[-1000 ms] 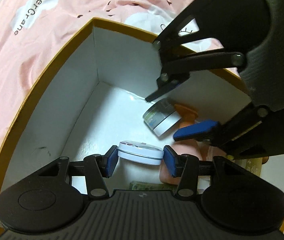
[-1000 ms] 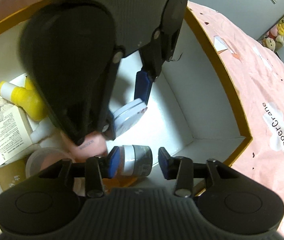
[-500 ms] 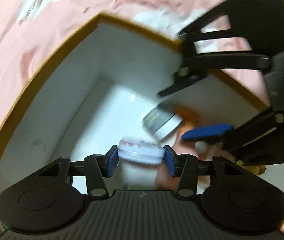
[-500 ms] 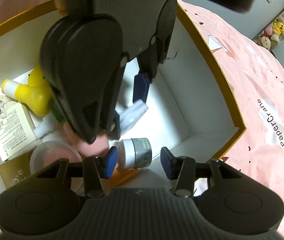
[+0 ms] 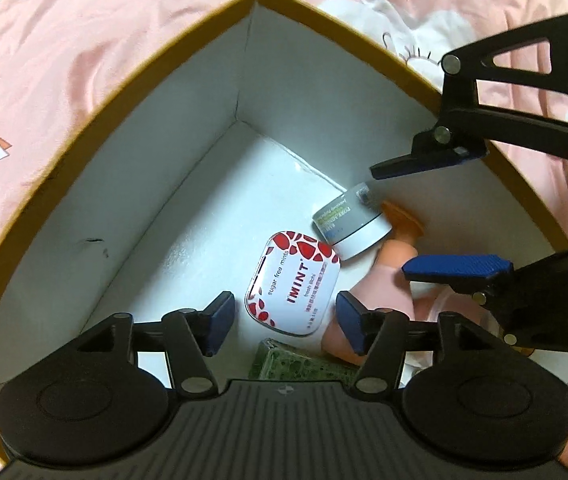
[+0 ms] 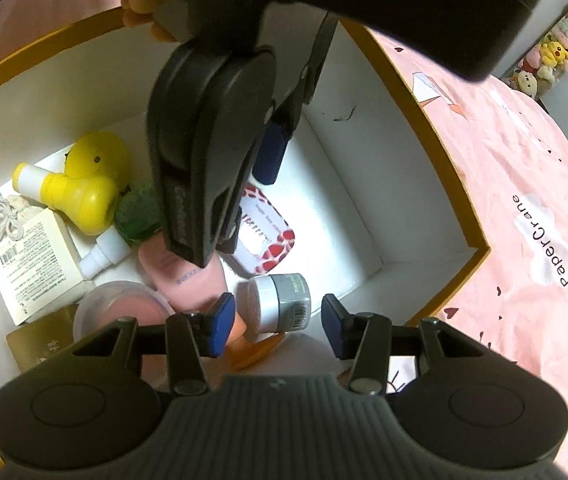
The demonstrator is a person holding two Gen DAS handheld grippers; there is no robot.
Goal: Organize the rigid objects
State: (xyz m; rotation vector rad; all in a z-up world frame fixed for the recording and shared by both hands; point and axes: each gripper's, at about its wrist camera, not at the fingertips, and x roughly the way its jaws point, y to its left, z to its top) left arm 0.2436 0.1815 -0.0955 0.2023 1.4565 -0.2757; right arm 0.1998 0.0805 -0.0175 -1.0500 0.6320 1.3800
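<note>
A white mint tin with red spots (image 5: 293, 284) lies flat on the floor of the white, gold-rimmed box (image 5: 124, 92). My left gripper (image 5: 284, 318) points straight down over it. Its jaws are opening, and the blue pads stand clear of the tin's sides. Just beyond the tin, a grey jar with a white lid (image 5: 349, 222) rests on its side. My right gripper (image 6: 278, 320) hovers open around this jar (image 6: 280, 302), with a gap at each pad. In the right wrist view the left gripper (image 6: 250, 196) partly hides the tin (image 6: 266, 240).
The box's left half holds a yellow duck-shaped bottle (image 6: 84, 188), a white carton (image 6: 32, 256), a pink tube (image 6: 188, 276), a pink-filled tub (image 6: 120, 308), a green item (image 6: 140, 212) and a gold card (image 6: 40, 344). Pink bedding (image 5: 64, 40) surrounds the box. A hand (image 6: 140, 4) grips the left gripper.
My left gripper, shut on the tin's edges before, has opened. The tin now lies flat, face up, on the box floor. The right gripper stayed over the grey jar.
</note>
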